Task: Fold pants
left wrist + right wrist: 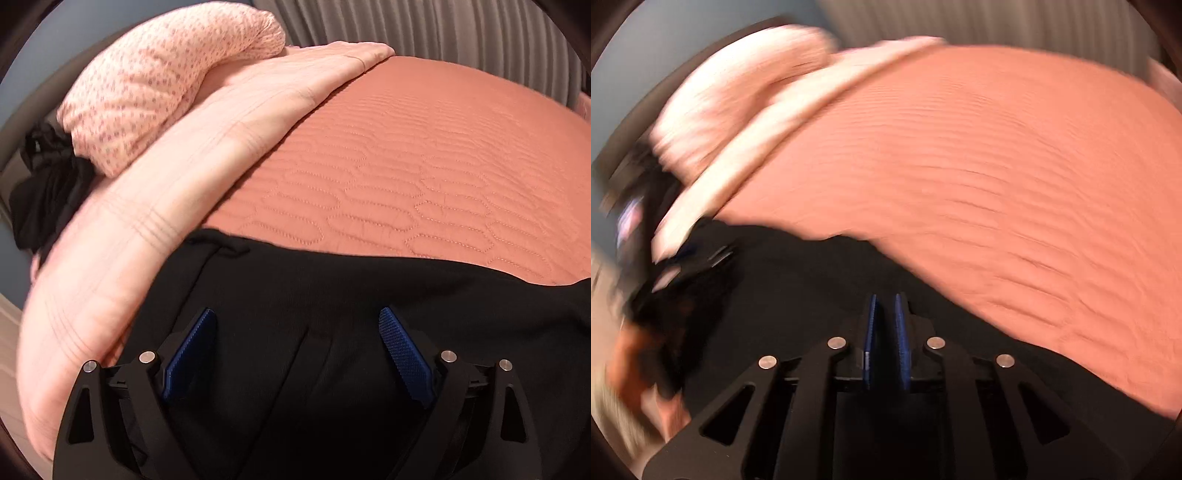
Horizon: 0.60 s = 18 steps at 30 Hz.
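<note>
Black pants (332,295) lie on an orange quilted bedspread (406,166), with their far edge running across the middle of the left wrist view. My left gripper (295,312) hovers over them, jaws wide open, and nothing lies between the blue pads (192,354). In the blurred right wrist view the pants (798,280) fill the lower left. My right gripper (885,297) sits low on them with its pads drawn almost together. The narrow slit between them looks filled with dark cloth.
A folded pale pink blanket (166,184) curves along the left of the bed, with a patterned pink pillow (166,81) on it. A bundle of other black cloth (44,192) hangs at the far left. Grey curtains (443,37) stand behind the bed. A blurred dark shape (690,266) shows at left in the right wrist view.
</note>
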Each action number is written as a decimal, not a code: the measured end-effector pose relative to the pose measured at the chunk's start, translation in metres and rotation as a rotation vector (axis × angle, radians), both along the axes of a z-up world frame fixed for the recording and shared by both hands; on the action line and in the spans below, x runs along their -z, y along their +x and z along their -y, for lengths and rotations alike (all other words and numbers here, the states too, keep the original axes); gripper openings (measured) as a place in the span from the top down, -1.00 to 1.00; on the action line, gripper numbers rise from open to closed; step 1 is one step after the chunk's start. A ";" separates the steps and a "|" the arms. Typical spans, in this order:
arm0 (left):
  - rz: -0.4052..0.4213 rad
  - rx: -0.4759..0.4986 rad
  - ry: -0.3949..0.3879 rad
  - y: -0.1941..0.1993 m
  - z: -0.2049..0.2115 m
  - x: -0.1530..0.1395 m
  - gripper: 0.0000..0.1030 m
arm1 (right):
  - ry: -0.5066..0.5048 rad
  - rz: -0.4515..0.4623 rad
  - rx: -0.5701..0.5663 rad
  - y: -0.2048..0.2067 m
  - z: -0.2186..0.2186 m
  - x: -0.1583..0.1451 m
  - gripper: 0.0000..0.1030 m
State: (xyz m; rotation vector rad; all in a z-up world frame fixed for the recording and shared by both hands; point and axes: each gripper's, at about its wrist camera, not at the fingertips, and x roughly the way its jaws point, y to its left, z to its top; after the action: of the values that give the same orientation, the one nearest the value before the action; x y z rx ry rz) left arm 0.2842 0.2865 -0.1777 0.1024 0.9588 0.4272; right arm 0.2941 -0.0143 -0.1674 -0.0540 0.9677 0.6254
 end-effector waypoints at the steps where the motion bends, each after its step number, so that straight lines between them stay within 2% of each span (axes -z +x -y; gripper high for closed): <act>1: -0.009 0.001 0.025 0.002 0.003 -0.001 -0.75 | -0.050 0.008 -0.003 0.003 -0.007 0.006 0.79; 2: -0.018 0.002 0.031 0.001 0.004 -0.001 -0.76 | -0.086 -0.002 0.034 0.005 0.006 0.013 0.79; 4: -0.011 -0.012 0.061 -0.004 0.007 -0.010 -0.69 | -0.021 -0.012 0.135 -0.006 0.041 0.001 0.72; 6: 0.051 -0.002 0.108 -0.020 0.018 -0.030 -0.66 | 0.065 0.013 0.181 -0.042 0.087 -0.020 0.74; 8: 0.120 0.042 0.102 -0.042 0.039 -0.050 -0.67 | -0.003 0.035 0.245 -0.083 0.141 -0.019 0.69; 9: 0.146 0.082 0.092 -0.054 0.054 -0.059 -0.69 | -0.063 0.013 0.278 -0.100 0.170 -0.007 0.57; 11: 0.177 0.159 0.104 -0.083 0.094 -0.072 -0.69 | -0.177 -0.044 0.373 -0.127 0.245 0.017 0.58; 12: 0.186 0.190 0.107 -0.095 0.112 -0.076 -0.69 | -0.089 -0.021 0.382 -0.142 0.278 0.014 0.70; 13: 0.190 0.218 0.101 -0.108 0.132 -0.079 -0.69 | -0.125 -0.015 0.487 -0.153 0.313 0.008 0.66; 14: 0.190 0.248 0.079 -0.122 0.152 -0.081 -0.69 | -0.229 -0.035 0.618 -0.162 0.352 0.002 0.65; 17: 0.179 0.332 0.028 -0.162 0.214 -0.084 -0.70 | -0.182 0.005 0.750 -0.193 0.427 -0.024 0.59; 18: 0.171 0.366 0.026 -0.174 0.238 -0.083 -0.70 | -0.205 0.011 0.778 -0.198 0.445 -0.027 0.46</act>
State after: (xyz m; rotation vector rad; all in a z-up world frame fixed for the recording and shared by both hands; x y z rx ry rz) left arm 0.1100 0.0486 -0.0949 0.2568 0.7455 0.1079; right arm 0.0958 -0.4596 -0.1409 0.1345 0.9483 -0.1891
